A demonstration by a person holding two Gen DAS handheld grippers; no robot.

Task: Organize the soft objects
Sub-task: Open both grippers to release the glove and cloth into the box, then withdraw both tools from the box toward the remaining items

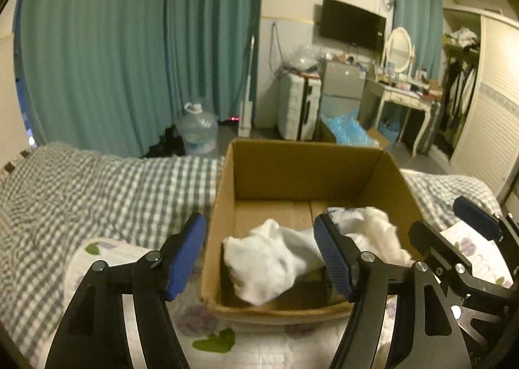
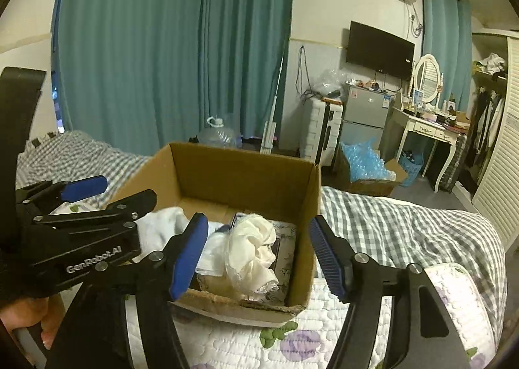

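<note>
An open cardboard box [image 1: 269, 168] stands on the bed, also in the right wrist view [image 2: 240, 171]. Inside lie a white sock-like cloth [image 1: 269, 262] and a cream lace-edged cloth [image 2: 253, 249], with a pale blue-white cloth [image 2: 162, 226] at the left. My left gripper [image 1: 262, 255] is open and empty, its fingers straddling the box's near left wall. My right gripper [image 2: 259, 255] is open and empty over the box's near right corner. The right gripper also shows at the right of the left wrist view [image 1: 447, 223], open; the left gripper shows at the left of the right wrist view [image 2: 107, 194], open.
The box sits on a floral quilted mat [image 2: 292, 336] over a grey checked duvet [image 1: 81, 194]. Behind are teal curtains [image 1: 129, 44], a water jug [image 1: 198, 129], a suitcase [image 1: 298, 106], a small fridge [image 2: 366, 116], a dressing table [image 2: 428, 132] and a box of blue plastic [image 2: 366, 164].
</note>
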